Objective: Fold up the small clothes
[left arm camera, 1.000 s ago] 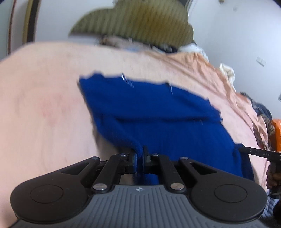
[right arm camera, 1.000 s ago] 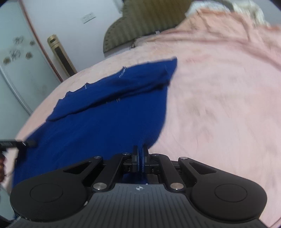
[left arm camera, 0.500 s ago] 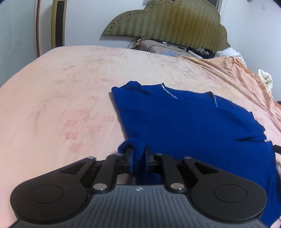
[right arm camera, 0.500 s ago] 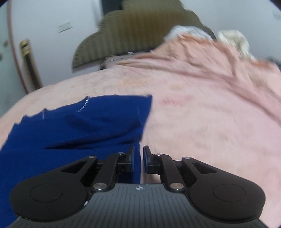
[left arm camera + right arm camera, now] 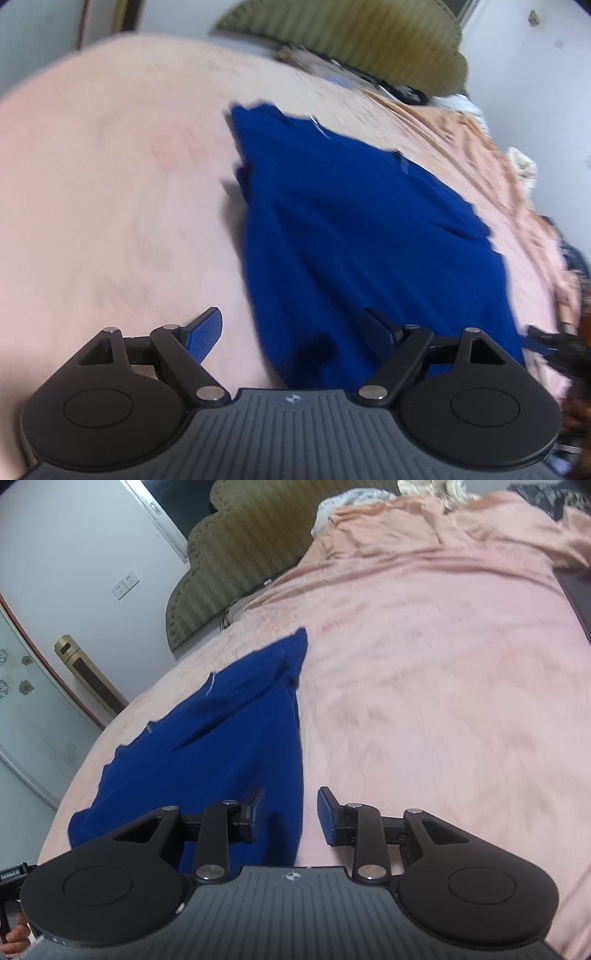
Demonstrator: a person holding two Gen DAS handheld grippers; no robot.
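A dark blue garment (image 5: 362, 236) lies spread flat on the pink bed sheet (image 5: 110, 206). My left gripper (image 5: 295, 332) hovers over its near left corner. The jaws are opening wide, and the cloth lies loose between them with neither pad pressing on it. In the right wrist view the same garment (image 5: 221, 738) runs to the left. My right gripper (image 5: 290, 816) is over its near right edge with the jaws opening. The hem sits between the pads, and neither pad touches it. Part of the right gripper shows at the left wrist view's right edge.
An olive padded headboard (image 5: 240, 561) stands at the far end of the bed. A crumpled peach sheet (image 5: 443, 528) and loose clothes lie near it. A gold tower unit (image 5: 88, 679) stands by the wall. A hand (image 5: 14, 934) shows at the lower left.
Both grippers were shut on the garment's near hem; both have opened and let it go. The hem has dropped onto the bed. Both views have rolled.
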